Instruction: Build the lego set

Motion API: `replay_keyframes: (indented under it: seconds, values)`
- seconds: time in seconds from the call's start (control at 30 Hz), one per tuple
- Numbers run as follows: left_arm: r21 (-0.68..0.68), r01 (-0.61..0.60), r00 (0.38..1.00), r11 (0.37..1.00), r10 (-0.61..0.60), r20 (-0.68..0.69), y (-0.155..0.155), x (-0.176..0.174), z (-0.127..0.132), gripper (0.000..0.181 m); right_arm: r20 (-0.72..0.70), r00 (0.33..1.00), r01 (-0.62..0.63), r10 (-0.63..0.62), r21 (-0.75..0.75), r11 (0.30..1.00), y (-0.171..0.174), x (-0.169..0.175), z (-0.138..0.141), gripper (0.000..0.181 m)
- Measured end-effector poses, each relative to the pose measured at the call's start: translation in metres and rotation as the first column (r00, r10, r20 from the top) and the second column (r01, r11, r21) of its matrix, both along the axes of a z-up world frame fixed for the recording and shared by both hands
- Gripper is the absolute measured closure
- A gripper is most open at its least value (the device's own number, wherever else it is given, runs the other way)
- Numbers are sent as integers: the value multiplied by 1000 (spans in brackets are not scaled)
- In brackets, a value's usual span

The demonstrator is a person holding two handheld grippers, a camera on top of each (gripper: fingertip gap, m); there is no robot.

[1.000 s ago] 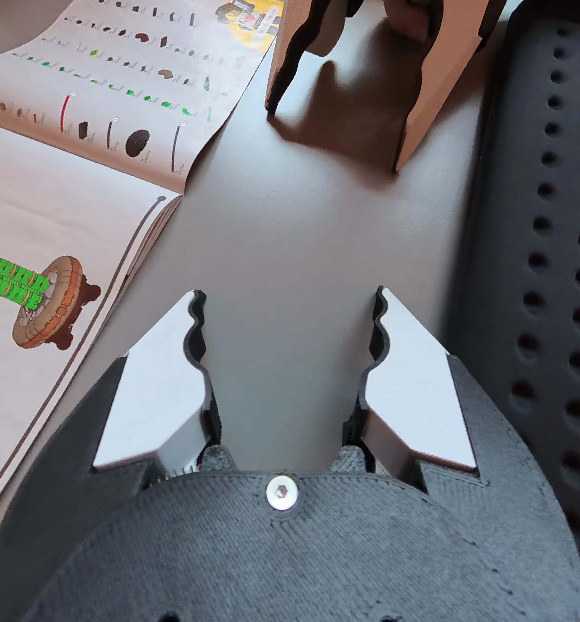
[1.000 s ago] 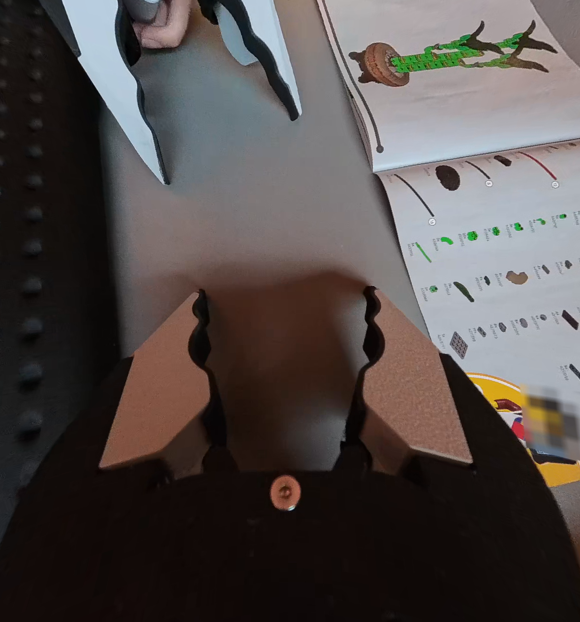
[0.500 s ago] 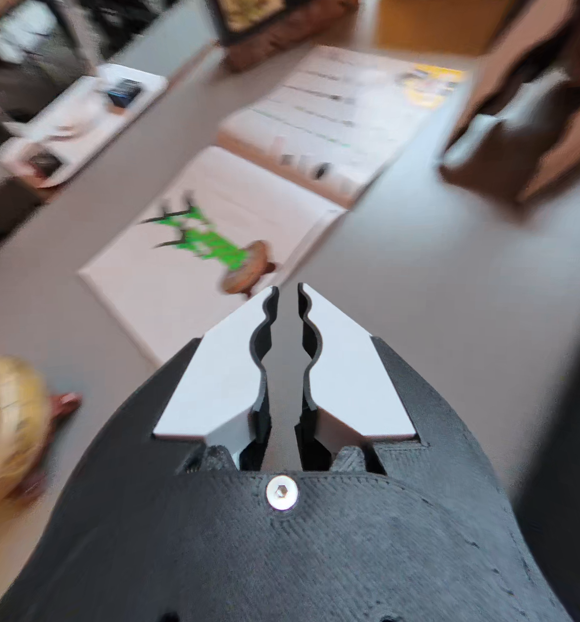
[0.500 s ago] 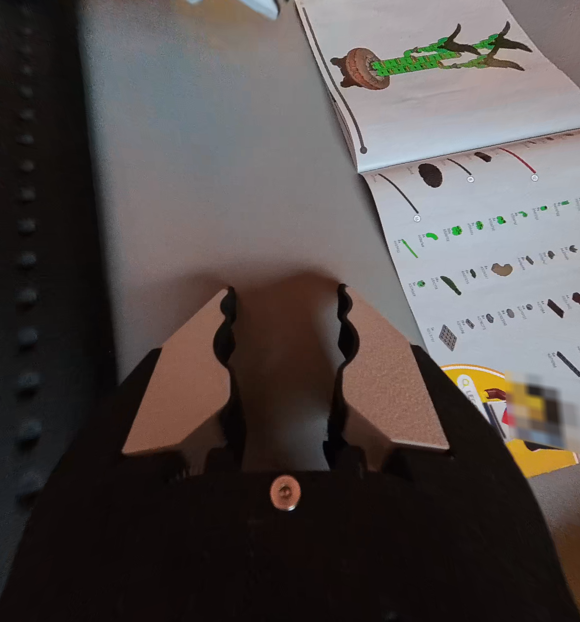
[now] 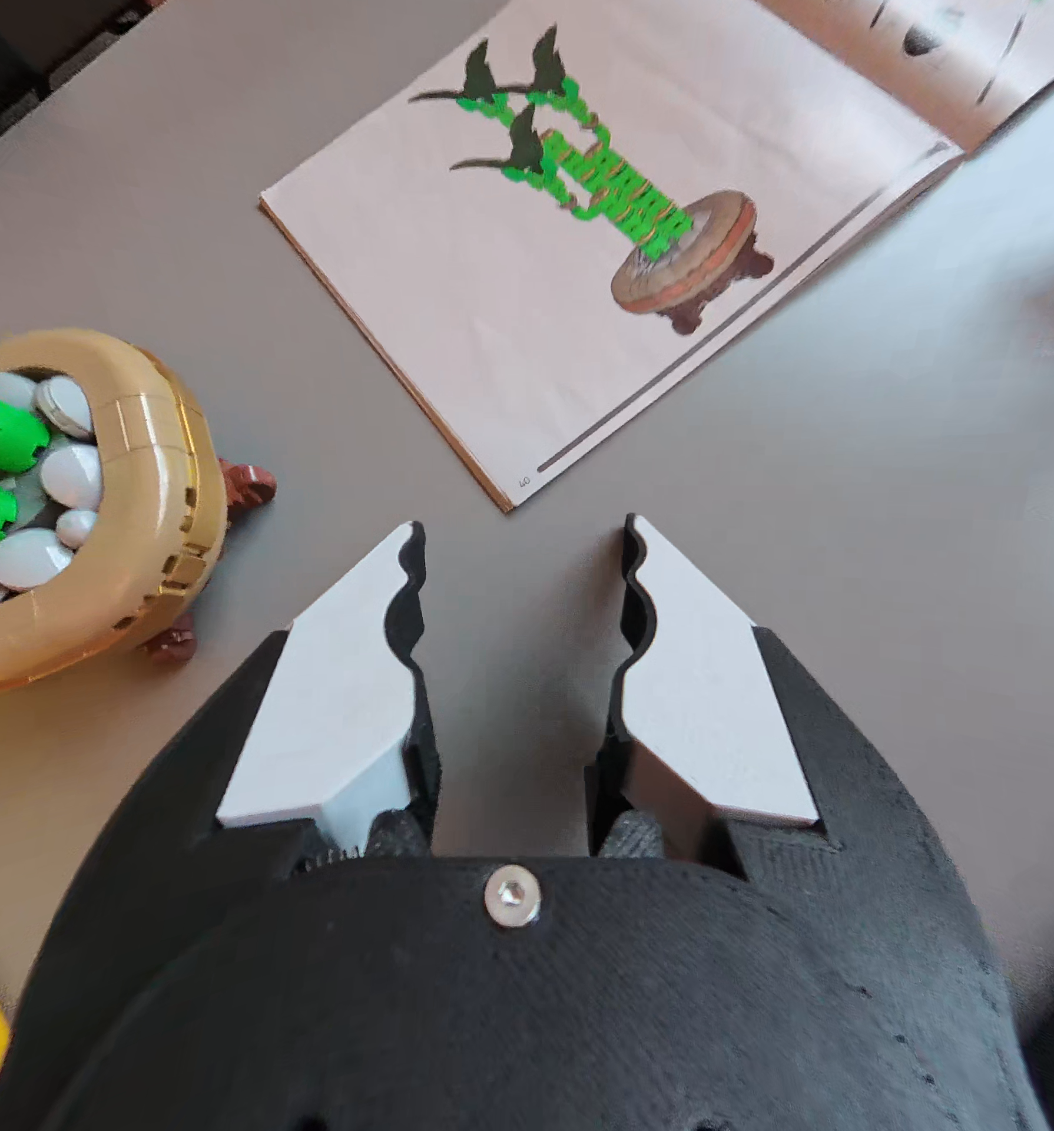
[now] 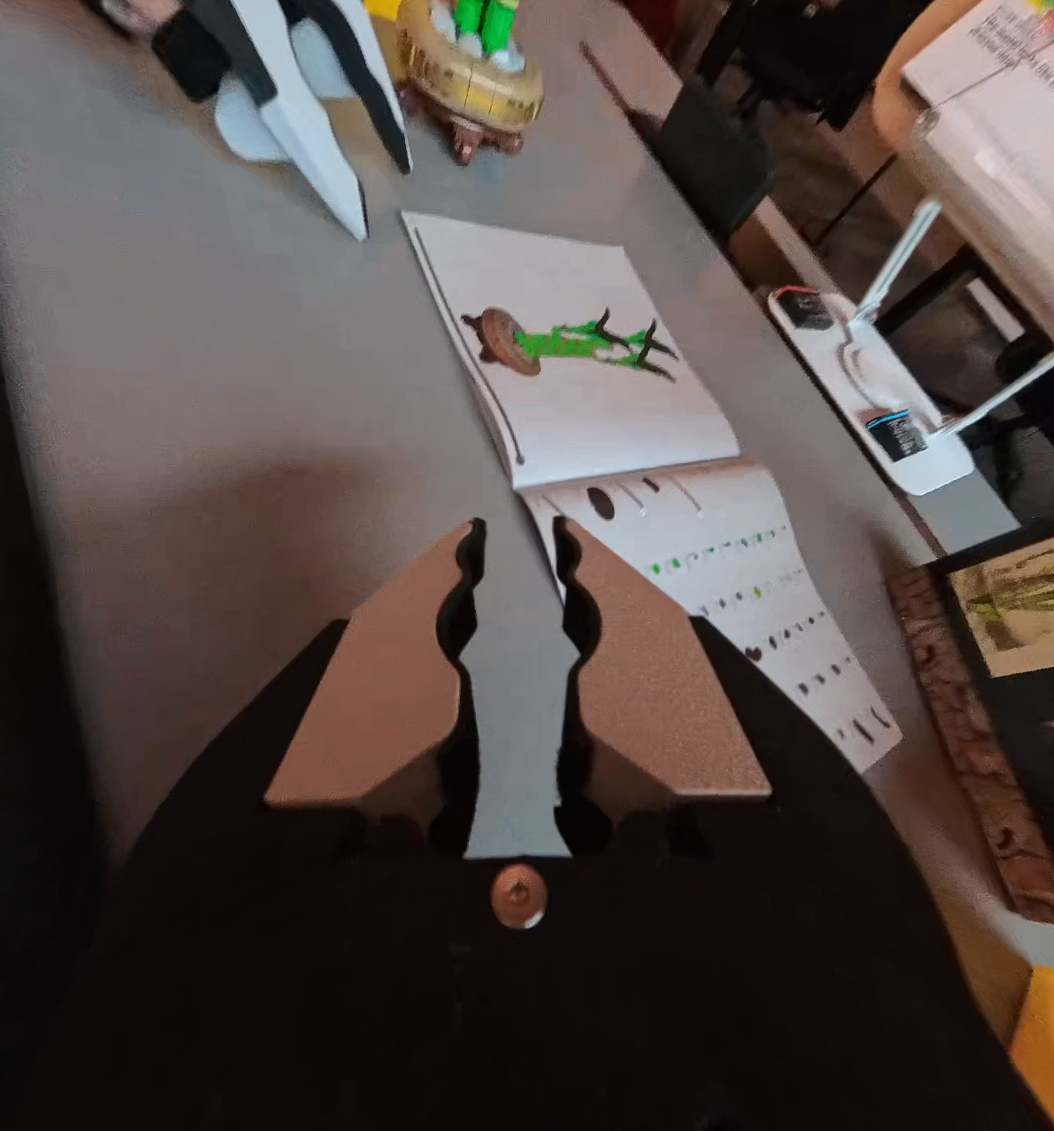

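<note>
Spanning both views, the grey desk (image 5: 818, 551) carries everything. Instruction booklet (image 5: 512, 306) lies open on it, page showing a green-stemmed plant in a round pot; in the right wrist view its second page, with rows of small part pictures, curls up nearest that gripper.

Lego pot (image 5: 139, 520), tan with brown feet, stands upright toward the desk's far left end as the right wrist view has it, beside the booklet's outer edge but not touching it. White pebble pieces and green stems fill it.

Left gripper (image 5: 521, 532): white fingers, angled down over bare desk just short of the booklet's corner, pot off to its left. Jaws well apart, nothing between them.

Right gripper (image 6: 517, 526): brown fingers, tilted low over the desk, tips in line with the booklet's spine edge. Jaws nearly together, a narrow gap left, nothing held.

Right wrist view only: the left gripper seen from outside, a white power strip (image 6: 867, 391) at the desk's right edge, a dark box (image 6: 1014, 704) at the near right corner. Left wrist view only: the pot's contents.
</note>
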State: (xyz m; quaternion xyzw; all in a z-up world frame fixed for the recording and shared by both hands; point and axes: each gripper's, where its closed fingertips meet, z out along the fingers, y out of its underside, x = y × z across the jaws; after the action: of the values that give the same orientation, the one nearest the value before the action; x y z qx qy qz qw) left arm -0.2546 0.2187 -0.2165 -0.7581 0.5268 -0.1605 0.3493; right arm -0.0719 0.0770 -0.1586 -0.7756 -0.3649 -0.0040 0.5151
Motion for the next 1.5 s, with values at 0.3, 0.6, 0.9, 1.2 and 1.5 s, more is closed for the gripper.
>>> replay_keyframes:
  seconds: [0.3, 0.6, 0.9, 1.2, 1.5]
  values:
    - [-82, -13, 998, 997, 18, 55, -2, 8, -4, 127, -117, 990, 52, -84, -258, 965, 60, -25, -46, 124]
    - [-76, -66, 995, 995, 71, 75, 3, 7, -3, 138, -168, 974, 93, -154, -326, 941, 74, -23, -58, 130]
    - [-67, -64, 994, 996, 69, 82, 1, 9, -3, 143, -207, 968, 59, -141, -356, 933, 94, -21, -59, 140]
    - [-68, -67, 993, 995, 73, 92, 3, 7, -3, 146, -209, 975, -2, -78, -357, 934, 114, -24, -59, 141]
    - [-72, -57, 994, 996, 64, 92, 0, 9, -3, 141, -158, 987, -33, 6, -170, 985, 108, -27, -39, 127]
